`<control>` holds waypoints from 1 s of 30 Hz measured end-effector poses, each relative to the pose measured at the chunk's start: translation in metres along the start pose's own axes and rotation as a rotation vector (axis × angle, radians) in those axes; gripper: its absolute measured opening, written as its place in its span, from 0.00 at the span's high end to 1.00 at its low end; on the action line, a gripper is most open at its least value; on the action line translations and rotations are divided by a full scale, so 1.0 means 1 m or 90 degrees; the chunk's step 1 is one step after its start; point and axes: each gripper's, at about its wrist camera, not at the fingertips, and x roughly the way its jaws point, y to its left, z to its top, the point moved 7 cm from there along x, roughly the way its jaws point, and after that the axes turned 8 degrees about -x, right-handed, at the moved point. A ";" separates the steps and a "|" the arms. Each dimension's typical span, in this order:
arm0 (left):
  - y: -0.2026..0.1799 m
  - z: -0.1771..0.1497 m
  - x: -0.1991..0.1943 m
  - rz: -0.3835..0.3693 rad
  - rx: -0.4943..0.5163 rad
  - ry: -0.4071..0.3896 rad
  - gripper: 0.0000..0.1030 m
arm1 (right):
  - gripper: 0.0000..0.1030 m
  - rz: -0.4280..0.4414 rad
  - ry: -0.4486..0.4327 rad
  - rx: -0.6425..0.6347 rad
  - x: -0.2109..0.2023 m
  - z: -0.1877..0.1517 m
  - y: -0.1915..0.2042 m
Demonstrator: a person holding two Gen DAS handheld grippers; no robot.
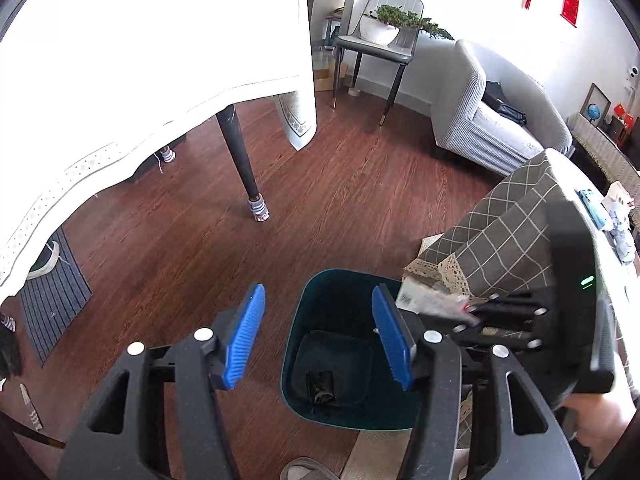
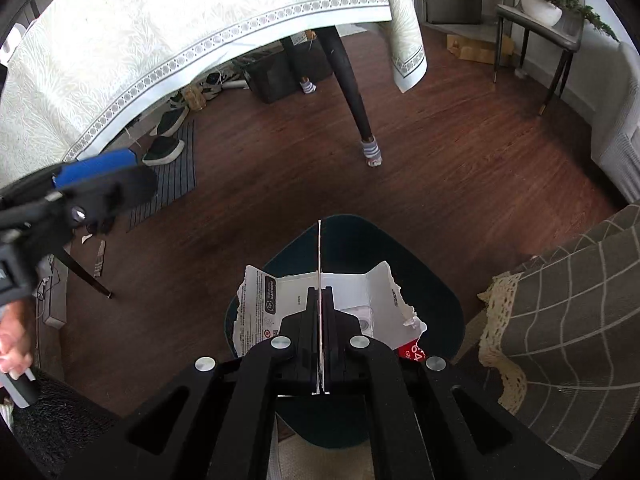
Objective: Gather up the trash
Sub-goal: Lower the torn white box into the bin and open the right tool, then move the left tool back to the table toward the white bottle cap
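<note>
Torn packaging carried over the bin, ready to drop

The right tool (image 2: 321,300) is clamped shut on a torn white cardboard package (image 2: 376,300), edge-on between its pads and directly above the dark teal bin (image 2: 440,280), probably so a release drops it inside. The left tool (image 1: 318,336) stands open and empty, the bin below and ahead of it. Only the left wrist view shows a dark scrap (image 1: 320,386) on the bin's bottom; only the right wrist view shows the grip.
</note>
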 end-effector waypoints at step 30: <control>-0.054 0.045 -0.092 -0.091 0.009 -0.134 0.44 | 0.96 0.001 -0.010 -0.021 -0.021 -0.011 0.017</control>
